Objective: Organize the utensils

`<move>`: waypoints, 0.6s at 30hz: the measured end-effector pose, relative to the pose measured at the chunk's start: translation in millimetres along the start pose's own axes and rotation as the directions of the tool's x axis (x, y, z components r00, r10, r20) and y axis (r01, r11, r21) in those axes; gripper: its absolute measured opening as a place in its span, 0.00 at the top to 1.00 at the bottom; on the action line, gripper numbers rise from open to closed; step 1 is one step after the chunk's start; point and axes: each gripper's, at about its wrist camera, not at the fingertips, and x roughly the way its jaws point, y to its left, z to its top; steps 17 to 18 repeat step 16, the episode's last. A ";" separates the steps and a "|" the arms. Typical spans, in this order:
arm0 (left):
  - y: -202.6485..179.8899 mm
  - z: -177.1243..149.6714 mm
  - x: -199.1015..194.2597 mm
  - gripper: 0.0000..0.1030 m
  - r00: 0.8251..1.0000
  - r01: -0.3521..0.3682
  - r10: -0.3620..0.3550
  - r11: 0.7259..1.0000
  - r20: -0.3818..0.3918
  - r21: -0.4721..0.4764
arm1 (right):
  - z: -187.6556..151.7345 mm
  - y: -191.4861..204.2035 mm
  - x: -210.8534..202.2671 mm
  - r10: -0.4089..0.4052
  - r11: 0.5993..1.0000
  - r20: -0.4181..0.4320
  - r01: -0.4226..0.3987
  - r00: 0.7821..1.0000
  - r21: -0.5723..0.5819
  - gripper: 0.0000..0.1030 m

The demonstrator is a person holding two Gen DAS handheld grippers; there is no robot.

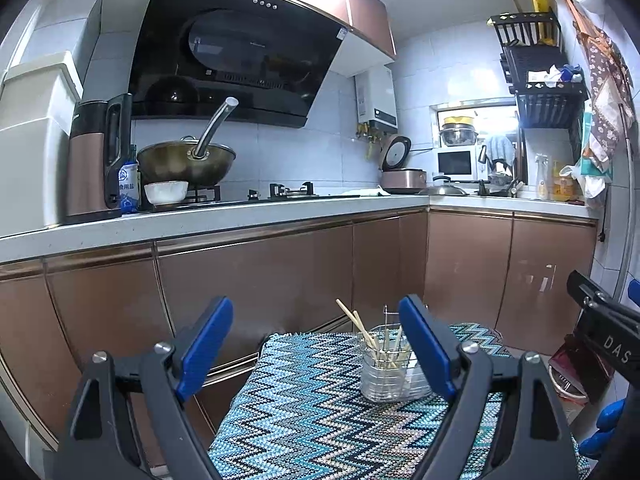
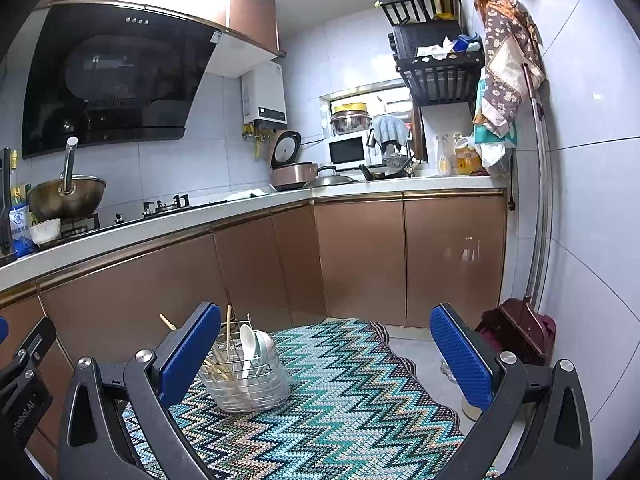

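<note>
A clear wire utensil holder (image 1: 386,376) (image 2: 246,380) stands on a zigzag-patterned cloth (image 1: 320,412) (image 2: 340,392). Wooden chopsticks (image 1: 360,326) (image 2: 227,340) lean out of it. White and pale blue spoons (image 2: 254,344) stand in its right half in the right wrist view. My left gripper (image 1: 320,340) is open, hovering near the holder, its right finger beside it. My right gripper (image 2: 326,348) is open too, its left finger in front of the holder's left side. Neither holds anything. Part of the right gripper's body (image 1: 604,332) shows at the right edge of the left wrist view.
Copper cabinet doors (image 1: 256,280) run behind the clothed surface under a white counter (image 1: 240,216). A wok (image 1: 186,164), a bowl (image 1: 166,192), a rice cooker (image 2: 290,164) and a microwave (image 2: 346,150) stand on the counter. A broom and dustpan (image 2: 520,332) lean at the right wall.
</note>
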 end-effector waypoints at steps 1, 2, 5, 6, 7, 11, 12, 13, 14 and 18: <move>-0.4 -0.3 -0.3 0.18 1.000 0.001 -0.001 1.000 0.001 0.001 | 0.2 -0.1 0.0 -0.001 1.000 0.001 0.001 1.000 -0.001 0.00; -0.5 -0.2 -0.4 0.18 1.000 0.002 -0.002 1.000 0.000 -0.001 | 0.2 -0.2 -0.4 -0.001 1.000 0.001 0.001 1.000 -0.003 0.00; -1.1 -0.1 -1.1 0.18 1.000 0.002 -0.002 1.000 0.002 -0.002 | -0.4 0.2 -1.5 -0.001 1.000 0.004 0.001 1.000 -0.004 0.00; -1.1 0.0 -1.1 0.18 1.000 0.001 -0.001 1.000 0.002 -0.002 | -0.8 0.4 -1.7 -0.001 1.000 0.004 0.002 1.000 -0.005 0.00; -0.4 -0.2 -0.7 0.18 1.000 0.002 -0.002 1.000 0.000 -0.004 | -0.8 0.5 -1.8 -0.002 1.000 0.005 0.002 1.000 -0.006 0.00; 0.8 1.9 -3.4 0.18 1.000 -0.001 0.001 1.000 0.003 -0.014 | -0.8 0.2 -3.3 -0.001 1.000 0.009 0.001 1.000 -0.006 0.00; 1.0 2.3 -4.2 0.18 1.000 -0.001 0.001 1.000 0.004 -0.016 | -1.0 0.1 -3.9 -0.002 1.000 0.010 0.002 1.000 -0.006 0.00; 1.6 3.1 -4.7 0.17 1.000 0.000 0.000 1.000 0.005 -0.020 | -1.0 -0.2 -4.3 -0.002 1.000 0.012 0.002 1.000 -0.006 0.00; 1.9 3.3 -5.6 0.17 1.000 0.000 0.000 1.000 0.007 -0.023 | -1.0 -0.8 -4.7 -0.002 1.000 0.013 0.002 1.000 -0.006 0.00; 2.3 4.2 -6.9 0.17 1.000 -0.001 0.001 1.000 0.011 -0.025 | -1.0 -0.9 -5.1 -0.002 1.000 0.014 0.002 1.000 -0.005 0.00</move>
